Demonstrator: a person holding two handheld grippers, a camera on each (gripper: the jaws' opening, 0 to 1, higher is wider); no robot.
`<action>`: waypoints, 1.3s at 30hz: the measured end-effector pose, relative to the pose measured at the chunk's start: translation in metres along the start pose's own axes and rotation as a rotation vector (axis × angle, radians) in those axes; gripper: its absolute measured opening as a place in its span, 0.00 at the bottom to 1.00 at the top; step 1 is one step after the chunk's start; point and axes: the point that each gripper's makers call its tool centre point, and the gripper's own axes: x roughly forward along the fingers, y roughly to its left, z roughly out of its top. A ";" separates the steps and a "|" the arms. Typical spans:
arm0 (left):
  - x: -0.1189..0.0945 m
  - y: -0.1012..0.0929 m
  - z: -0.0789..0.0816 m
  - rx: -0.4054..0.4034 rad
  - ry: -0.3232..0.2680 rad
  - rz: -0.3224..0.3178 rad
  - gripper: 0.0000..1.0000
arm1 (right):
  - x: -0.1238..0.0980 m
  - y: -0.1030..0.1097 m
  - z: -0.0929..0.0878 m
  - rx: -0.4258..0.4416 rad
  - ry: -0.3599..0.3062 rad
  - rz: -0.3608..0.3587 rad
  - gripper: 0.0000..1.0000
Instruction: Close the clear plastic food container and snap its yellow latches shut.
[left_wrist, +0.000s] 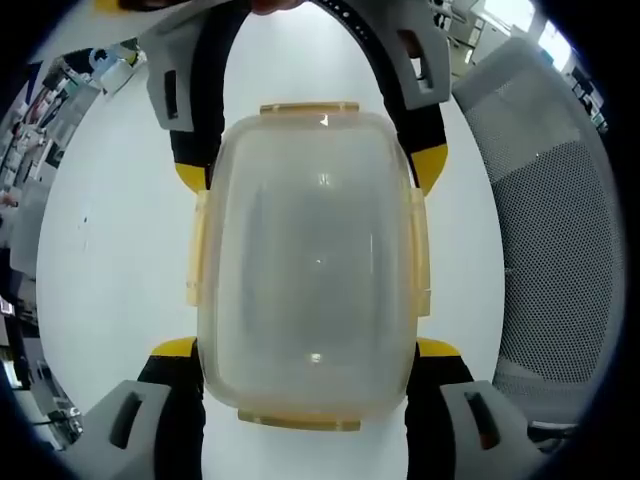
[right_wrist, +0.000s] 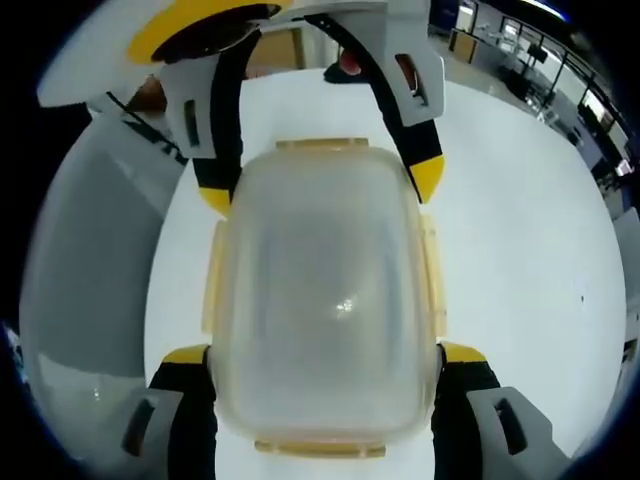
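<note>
The container (left_wrist: 310, 265) lies lid-up on a white table (left_wrist: 110, 250), its long axis running between the two facing grippers. The left gripper (left_wrist: 310, 375) and right gripper (right_wrist: 325, 375) straddle opposite ends, jaws wide, contact unclear. A mesh chair (left_wrist: 560, 220) stands beside the table.

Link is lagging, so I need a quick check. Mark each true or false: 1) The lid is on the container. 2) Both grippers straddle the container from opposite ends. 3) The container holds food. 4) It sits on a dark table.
1) True: the lid covers the container.
2) True: the left gripper and right gripper flank it from opposite ends.
3) False: it looks empty.
4) False: the table is white.
</note>
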 end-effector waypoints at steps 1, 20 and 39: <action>0.000 0.000 0.000 0.001 0.000 0.000 0.83 | 0.000 0.000 0.000 0.000 0.004 0.001 0.90; 0.003 0.017 0.003 -0.012 -0.010 -0.001 0.83 | -0.004 -0.017 -0.002 -0.007 -0.003 0.004 0.90; 0.006 0.041 0.003 -0.013 -0.014 -0.001 0.84 | -0.004 -0.043 -0.001 -0.007 -0.015 -0.001 0.91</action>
